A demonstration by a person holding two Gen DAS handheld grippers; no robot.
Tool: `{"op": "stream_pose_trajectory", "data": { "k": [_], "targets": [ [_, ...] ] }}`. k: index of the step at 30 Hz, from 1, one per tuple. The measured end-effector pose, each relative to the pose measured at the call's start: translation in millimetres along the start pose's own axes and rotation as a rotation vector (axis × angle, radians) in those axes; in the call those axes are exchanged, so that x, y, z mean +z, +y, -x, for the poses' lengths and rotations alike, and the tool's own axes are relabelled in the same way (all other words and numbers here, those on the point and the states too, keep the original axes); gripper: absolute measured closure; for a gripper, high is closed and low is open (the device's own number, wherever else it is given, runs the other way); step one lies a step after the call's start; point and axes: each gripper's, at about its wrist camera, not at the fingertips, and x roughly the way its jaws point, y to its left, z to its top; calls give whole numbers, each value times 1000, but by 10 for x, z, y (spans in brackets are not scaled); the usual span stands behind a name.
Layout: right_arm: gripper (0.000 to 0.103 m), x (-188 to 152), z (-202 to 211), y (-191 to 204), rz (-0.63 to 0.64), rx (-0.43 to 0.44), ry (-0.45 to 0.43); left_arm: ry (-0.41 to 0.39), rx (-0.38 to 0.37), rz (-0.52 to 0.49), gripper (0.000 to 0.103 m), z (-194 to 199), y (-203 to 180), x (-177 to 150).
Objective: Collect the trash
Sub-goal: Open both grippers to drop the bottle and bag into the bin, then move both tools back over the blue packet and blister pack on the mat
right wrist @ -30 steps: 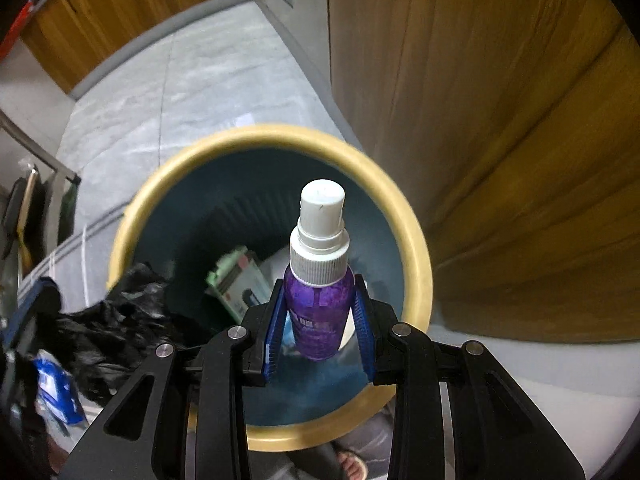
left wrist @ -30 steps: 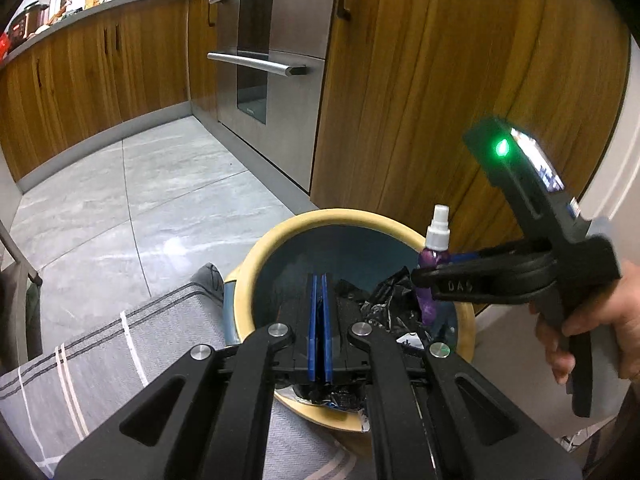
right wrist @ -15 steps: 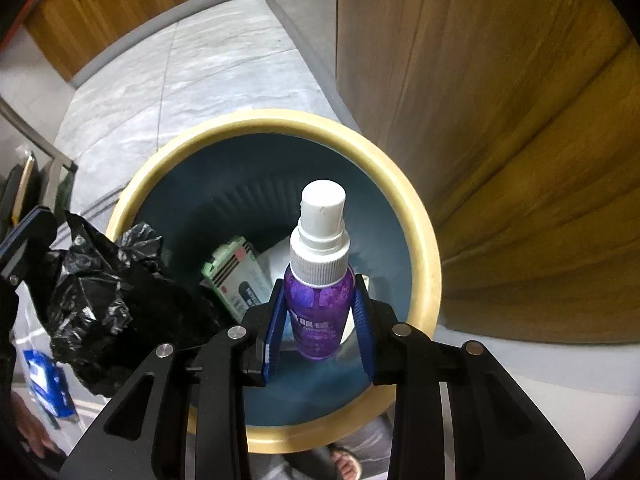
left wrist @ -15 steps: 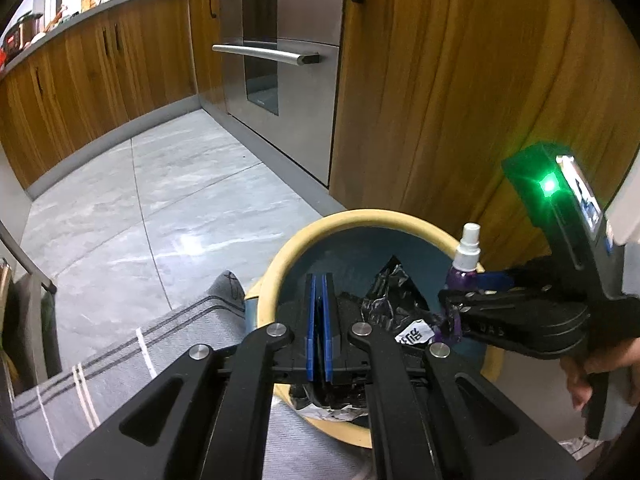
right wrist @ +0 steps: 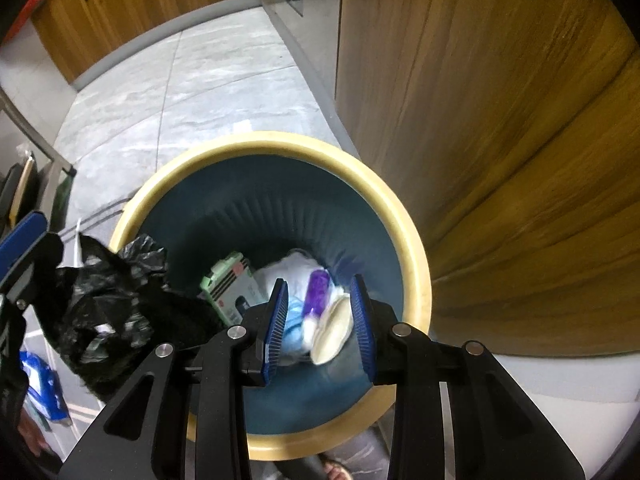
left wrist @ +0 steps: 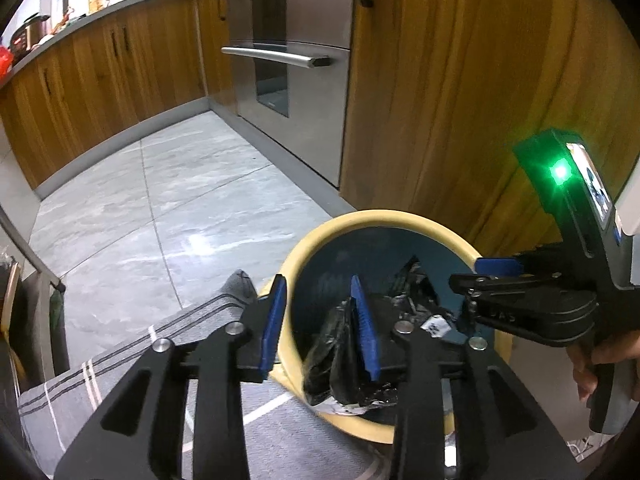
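Observation:
A round bin with a cream rim (right wrist: 414, 240) and dark teal inside stands on the floor; its rim also shows in the left wrist view (left wrist: 376, 216). My right gripper (right wrist: 320, 312) is open and empty above the bin. A purple spray bottle (right wrist: 317, 294), blurred, lies among white trash in the bin beside a green box (right wrist: 228, 286). My left gripper (left wrist: 318, 312) is open over the bin's near rim. A crumpled black plastic bag (left wrist: 340, 344) hangs at its right finger (left wrist: 364, 328) over the bin; it also shows in the right wrist view (right wrist: 104, 300).
Wooden cabinets (left wrist: 460, 80) stand right behind the bin, with a steel oven (left wrist: 292, 40) to their left. Grey tiled floor (left wrist: 160, 208) spreads to the left. A grey striped cloth (left wrist: 132, 360) lies under my left gripper. A blue packet (right wrist: 40, 388) shows at the lower left.
My right gripper has opened and the purple spray bottle has dropped into the bin. My left gripper has opened too, and the black bag now hangs loose at its right finger.

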Motion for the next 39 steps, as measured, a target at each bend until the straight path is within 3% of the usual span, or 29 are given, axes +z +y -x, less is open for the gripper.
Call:
{"op": "stream_pose_trajectory", "data": {
  "k": [2,4,9,12,18,26,30,39],
  "targets": [
    [68,3,6,-5,-3,-5,-1,-1,12,16,56,16,45,-7],
    [61,7,30,2,-8,-7,-7,-2,25,35,46,55,96,-23],
    [20,44,153,41,-16,-4,-63,-24,70,67,17,233,225,-61],
    [11,81,200,29,-23,-1,-81,-49,107,108,6,389,343,-65],
    [8,111,329,43,-34,-15,-130,-43,151,131,6,725,563,-140],
    [5,120,712,218,5,2,-281,-17,184,141,6,1299,855,-347],
    [5,82,870,443,67,2,-340,17,194,171,6,1626,1054,-557],
    [5,-207,1048,1241,235,136,-367,13,245,248,5,2022,1389,-1054]
  ]
}}
